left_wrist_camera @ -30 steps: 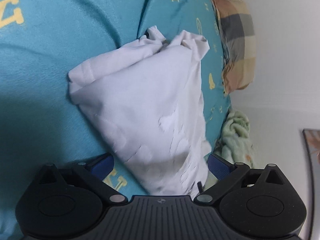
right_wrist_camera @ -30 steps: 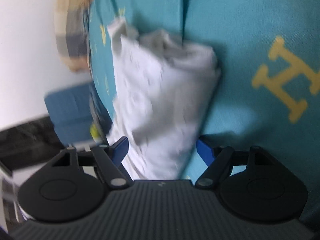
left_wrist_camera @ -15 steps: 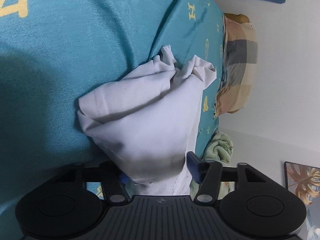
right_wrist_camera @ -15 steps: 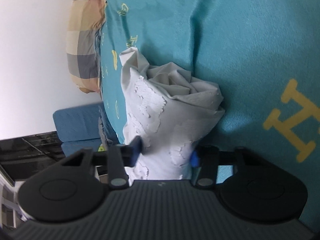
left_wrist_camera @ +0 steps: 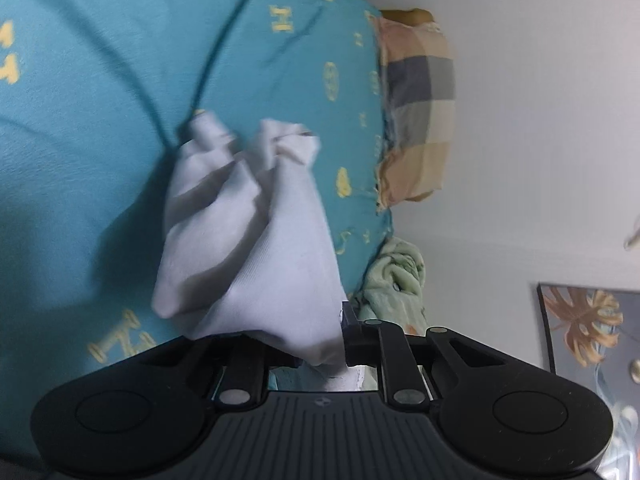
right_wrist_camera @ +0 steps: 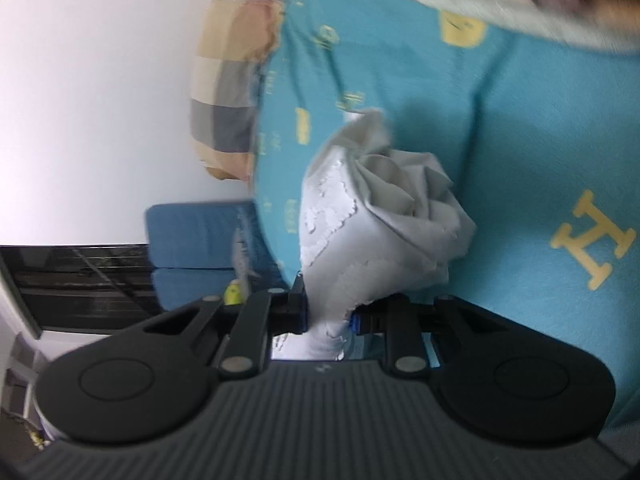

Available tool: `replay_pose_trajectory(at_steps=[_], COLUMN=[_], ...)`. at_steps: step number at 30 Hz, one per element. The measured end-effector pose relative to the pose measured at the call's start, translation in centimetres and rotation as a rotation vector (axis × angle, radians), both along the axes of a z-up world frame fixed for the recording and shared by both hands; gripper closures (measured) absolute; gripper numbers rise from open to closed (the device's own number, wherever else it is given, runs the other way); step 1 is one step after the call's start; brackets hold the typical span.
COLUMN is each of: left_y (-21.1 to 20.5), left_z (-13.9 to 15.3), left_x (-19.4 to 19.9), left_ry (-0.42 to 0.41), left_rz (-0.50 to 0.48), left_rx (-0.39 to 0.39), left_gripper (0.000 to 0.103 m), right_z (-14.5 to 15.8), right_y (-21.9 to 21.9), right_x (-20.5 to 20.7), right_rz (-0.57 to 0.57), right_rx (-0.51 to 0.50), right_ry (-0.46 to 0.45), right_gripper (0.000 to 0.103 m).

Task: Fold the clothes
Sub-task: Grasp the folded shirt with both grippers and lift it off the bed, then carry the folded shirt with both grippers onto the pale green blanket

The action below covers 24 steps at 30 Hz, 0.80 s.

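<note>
While the left gripper (left_wrist_camera: 316,350) and the right gripper (right_wrist_camera: 330,316) each close their jaws on a bunched edge of it, the crumpled white cotton garment (left_wrist_camera: 256,240) hangs stretched out ahead of both cameras over the teal bedspread with yellow letter motifs (left_wrist_camera: 100,128). In the right wrist view the same garment (right_wrist_camera: 376,220) shows a cracked, flaking white print along its left side and gathers into loose folds at its far end, cloth filling the gap between the blue pads (right_wrist_camera: 354,322). A checked beige, grey and pink pillow (left_wrist_camera: 416,108) lies at the bed's far edge against the white wall (left_wrist_camera: 540,120), and a rumpled pale green cloth (left_wrist_camera: 394,280) sits just beside the bedspread's edge.
</note>
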<state>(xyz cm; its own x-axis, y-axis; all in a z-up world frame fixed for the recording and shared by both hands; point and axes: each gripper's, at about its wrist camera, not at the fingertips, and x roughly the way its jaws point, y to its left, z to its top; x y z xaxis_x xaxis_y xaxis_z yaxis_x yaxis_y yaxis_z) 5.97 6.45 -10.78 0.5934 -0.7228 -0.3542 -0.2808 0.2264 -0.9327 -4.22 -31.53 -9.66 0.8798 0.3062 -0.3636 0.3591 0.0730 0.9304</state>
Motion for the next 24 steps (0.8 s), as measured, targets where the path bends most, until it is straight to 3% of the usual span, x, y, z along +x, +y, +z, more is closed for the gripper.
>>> replay_pose_trajectory(at_steps=[9,17,21,24], left_y=[-8.8,-26.5,-37.2,-44.4], left_z=[13.3,23.8,26.1,26.4], left_x=[2.4,6.3,6.6,5.7], left_ry=[-0.133,-0.266,-0.303,-0.365], left_rz=[-0.095,-0.29,-0.416,-0.51], left_rx=[-0.027,-0.03,-0.068,-0.084], left_gripper=[0.086,0.086,0.086,0.086], right_z=[12.3,23.6,27.0,27.0], right_y=[-7.2,-20.3,-28.0,-32.6], right_x=[-0.8,-2.1,-3.9,-5.6], right_rz=[-0.081,-0.23,-0.344,-0.433], right_rx=[-0.026,-0.173,-0.274,-0.348], right_ry=[-0.151,-0.245,-0.277,-0.291], right_gripper=[0.081,0.081,0.081,0.081])
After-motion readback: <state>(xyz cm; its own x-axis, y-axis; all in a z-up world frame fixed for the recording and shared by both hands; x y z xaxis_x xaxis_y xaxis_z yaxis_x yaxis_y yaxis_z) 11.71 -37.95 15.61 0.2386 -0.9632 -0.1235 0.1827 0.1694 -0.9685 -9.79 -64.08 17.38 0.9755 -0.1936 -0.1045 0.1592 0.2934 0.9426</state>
